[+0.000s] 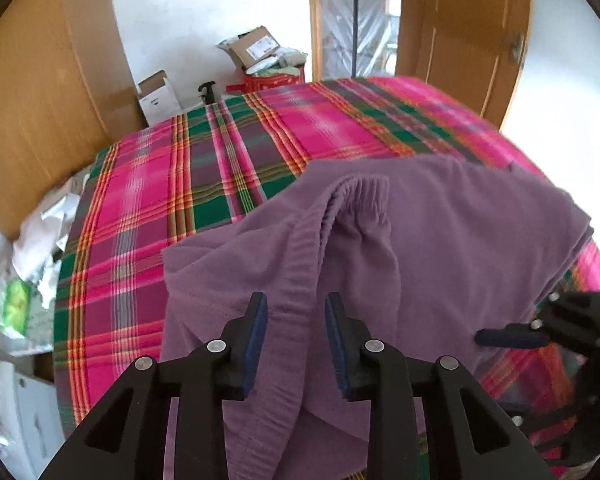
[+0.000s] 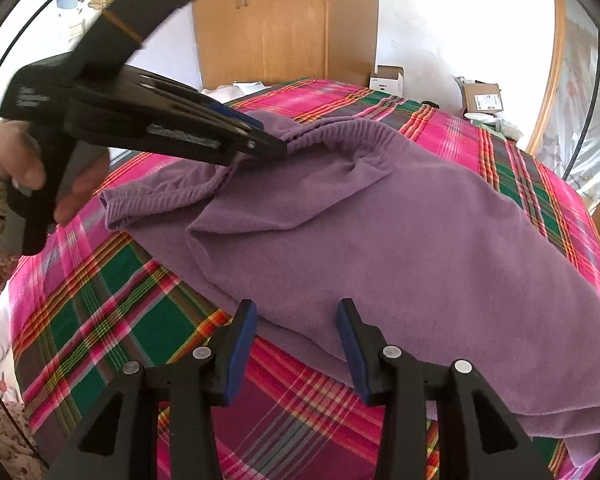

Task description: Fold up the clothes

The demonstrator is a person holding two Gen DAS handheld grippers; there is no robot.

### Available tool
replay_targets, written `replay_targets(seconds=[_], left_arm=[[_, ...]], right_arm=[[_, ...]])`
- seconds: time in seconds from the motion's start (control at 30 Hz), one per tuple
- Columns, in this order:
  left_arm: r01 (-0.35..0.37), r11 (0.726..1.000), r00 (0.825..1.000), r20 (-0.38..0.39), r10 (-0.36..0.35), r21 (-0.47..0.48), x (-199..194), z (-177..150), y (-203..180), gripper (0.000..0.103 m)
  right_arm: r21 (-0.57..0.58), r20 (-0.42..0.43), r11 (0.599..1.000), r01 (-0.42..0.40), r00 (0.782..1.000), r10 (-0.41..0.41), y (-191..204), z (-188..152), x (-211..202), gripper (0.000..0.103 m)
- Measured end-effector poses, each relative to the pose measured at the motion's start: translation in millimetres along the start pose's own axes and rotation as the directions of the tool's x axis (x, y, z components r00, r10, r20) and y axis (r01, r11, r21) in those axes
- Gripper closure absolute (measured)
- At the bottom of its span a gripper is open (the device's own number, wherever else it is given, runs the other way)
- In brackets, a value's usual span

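A purple fleece garment (image 1: 460, 240) with a ribbed elastic waistband (image 1: 300, 256) lies bunched on a bed with a pink and green plaid cover (image 1: 140, 208). My left gripper (image 1: 296, 316) is open, and the waistband runs loosely between its blue pads. From the right wrist view this left gripper (image 2: 268, 140) reaches in from the upper left, tips at the waistband (image 2: 340, 128), with a hand (image 2: 28, 164) on its handle. My right gripper (image 2: 296, 320) stands open over the garment's (image 2: 420, 240) near edge, nothing between its fingers. It also shows as a dark shape, the right gripper (image 1: 508, 338), beside the cloth.
A wooden wardrobe (image 1: 40, 120) stands left of the bed, a wooden door (image 1: 460, 40) behind it. Cardboard boxes (image 1: 256, 46) and a white box (image 1: 156, 98) sit on the floor beyond. Plastic bags (image 1: 32, 260) are piled at the left bedside.
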State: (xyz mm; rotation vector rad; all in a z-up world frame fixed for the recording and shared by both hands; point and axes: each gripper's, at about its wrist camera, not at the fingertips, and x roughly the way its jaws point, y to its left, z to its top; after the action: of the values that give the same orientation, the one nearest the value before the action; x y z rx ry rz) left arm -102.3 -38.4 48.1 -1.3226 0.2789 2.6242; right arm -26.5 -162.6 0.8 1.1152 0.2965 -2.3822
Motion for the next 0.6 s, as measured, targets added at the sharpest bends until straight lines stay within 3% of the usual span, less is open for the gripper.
replay_targets(seconds=[0.07, 0.27, 0.4, 0.6], left_arm=[[-0.027, 1.0, 0.999, -0.02, 0.026, -0.007, 6.7, 2.7, 1.7, 0.072], [-0.001, 0.995, 0.999, -0.051, -0.004, -0.095, 15.3, 7.7, 19.6, 0.073], [0.019, 0.993, 1.0, -0.01, -0.021, -0.119, 7.4, 8.5, 24.1, 0.093], [-0.007, 0.976, 0.999, 0.034, 0.015, -0.216, -1.2, 10.2, 51.5, 0.097]], right_arm=[[-0.008, -0.002, 1.0, -0.001, 1.0, 0.001, 1.8, 0.4, 0.5, 0.061], [-0.018, -0.003, 1.0, -0.004, 1.0, 0.003, 2.5, 3.0, 2.5, 0.061], [-0.009, 0.002, 1.0, 0.01, 1.0, -0.01, 1.9, 3.5, 2.1, 0.061], [-0.008, 0.024, 1.0, 0.001, 1.0, -0.001, 4.7, 5.0, -1.8, 0.061]])
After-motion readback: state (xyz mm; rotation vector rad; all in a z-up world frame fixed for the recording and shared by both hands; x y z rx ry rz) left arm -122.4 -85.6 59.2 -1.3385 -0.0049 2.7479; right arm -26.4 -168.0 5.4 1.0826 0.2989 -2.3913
